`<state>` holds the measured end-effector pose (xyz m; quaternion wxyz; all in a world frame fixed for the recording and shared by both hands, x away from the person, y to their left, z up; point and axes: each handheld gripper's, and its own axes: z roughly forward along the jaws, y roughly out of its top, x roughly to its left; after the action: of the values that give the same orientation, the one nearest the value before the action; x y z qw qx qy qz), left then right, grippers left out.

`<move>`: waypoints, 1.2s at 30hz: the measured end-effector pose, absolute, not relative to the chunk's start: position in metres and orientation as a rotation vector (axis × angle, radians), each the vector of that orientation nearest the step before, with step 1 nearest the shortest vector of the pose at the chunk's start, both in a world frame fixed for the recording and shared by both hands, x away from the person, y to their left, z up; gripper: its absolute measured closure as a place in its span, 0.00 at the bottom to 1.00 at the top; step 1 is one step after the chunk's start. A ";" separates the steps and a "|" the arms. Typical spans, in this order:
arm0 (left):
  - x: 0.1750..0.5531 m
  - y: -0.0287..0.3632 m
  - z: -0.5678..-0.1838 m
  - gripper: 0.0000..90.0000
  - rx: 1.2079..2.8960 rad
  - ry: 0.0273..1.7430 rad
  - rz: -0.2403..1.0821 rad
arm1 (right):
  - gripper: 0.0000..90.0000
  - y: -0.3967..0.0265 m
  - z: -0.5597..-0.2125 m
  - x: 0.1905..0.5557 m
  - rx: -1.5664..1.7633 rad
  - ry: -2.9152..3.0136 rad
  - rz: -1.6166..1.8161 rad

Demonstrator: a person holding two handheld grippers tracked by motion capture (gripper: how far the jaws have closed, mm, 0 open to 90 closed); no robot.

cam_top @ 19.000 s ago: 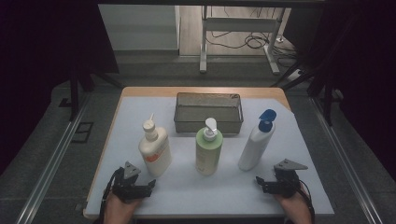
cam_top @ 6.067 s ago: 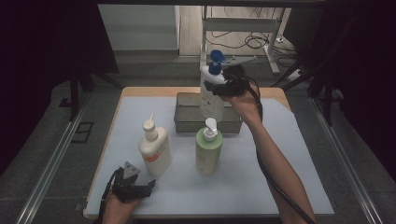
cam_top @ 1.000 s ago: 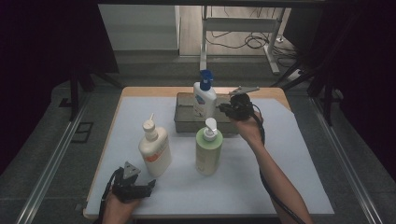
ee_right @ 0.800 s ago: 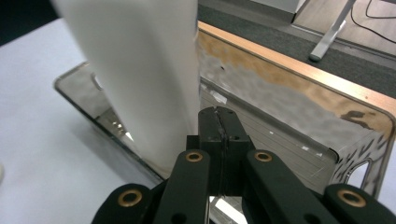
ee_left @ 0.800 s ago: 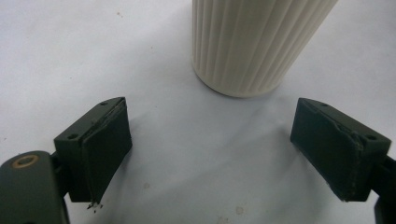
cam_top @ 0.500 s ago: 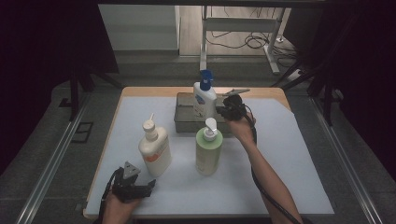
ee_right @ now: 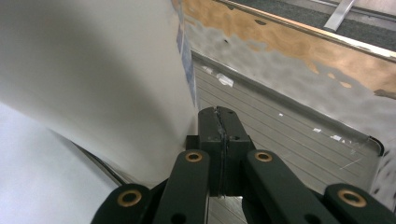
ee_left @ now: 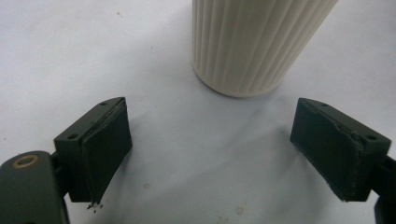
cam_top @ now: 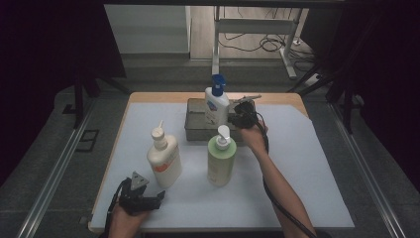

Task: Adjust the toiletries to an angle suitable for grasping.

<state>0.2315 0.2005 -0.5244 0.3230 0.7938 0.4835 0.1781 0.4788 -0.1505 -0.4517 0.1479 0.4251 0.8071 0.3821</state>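
High view: a white bottle with a blue pump (cam_top: 216, 103) stands upright in the metal tray (cam_top: 195, 130) at the far middle of the table (cam_top: 307, 168). The right gripper (cam_top: 239, 117) sits just beside this bottle, on its right, at the tray's right part, with the person's forearm reaching in from the bottom edge. A green pump bottle (cam_top: 221, 159) stands on the table just in front of the tray, and a cream bottle with an orange label (cam_top: 164, 157) stands to its left; the two are apart from each other. The left gripper (cam_top: 141, 197) rests low at the near left edge, near the cream bottle.

Right gripper view: the right gripper (ee_right: 219, 122) has its two black jaws pressed flat together with nothing between them. The white bottle's wall (ee_right: 93, 74) lies immediately to their left; contact cannot be confirmed. The tray's ribbed floor (ee_right: 289, 130) lies beyond the jaws.

Left gripper view: the left gripper (ee_left: 212, 149) has its jaws standing wide apart over bare table surface, nothing gripped. The ribbed cream base of the bottle (ee_left: 252, 44) stands just ahead of them, not touching either pad.
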 end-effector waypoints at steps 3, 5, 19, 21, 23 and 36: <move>0.231 0.201 -0.524 0.13 2.084 1.269 0.467 | 1.00 -0.150 -0.453 0.480 1.227 2.320 1.095; 0.231 0.201 -0.524 0.13 2.084 1.269 0.467 | 1.00 -0.150 -0.453 0.480 1.227 2.323 1.094; 0.231 0.201 -0.524 0.13 2.083 1.269 0.467 | 1.00 -0.139 -0.456 0.482 1.202 2.349 1.077; 0.231 0.201 -0.524 0.13 2.084 1.269 0.467 | 1.00 -0.137 -0.456 0.482 1.205 2.351 1.076; 0.231 0.201 -0.524 0.13 2.084 1.269 0.467 | 1.00 -0.136 -0.456 0.482 1.196 2.357 1.077; 0.232 0.201 -0.524 0.13 2.084 1.268 0.465 | 0.99 -0.120 -0.457 0.484 1.162 2.392 1.094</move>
<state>0.2315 0.2007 -0.5244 0.3231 0.7941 0.4833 0.1773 0.4840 -0.1204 -0.4572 0.1327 0.4004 0.8245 0.3772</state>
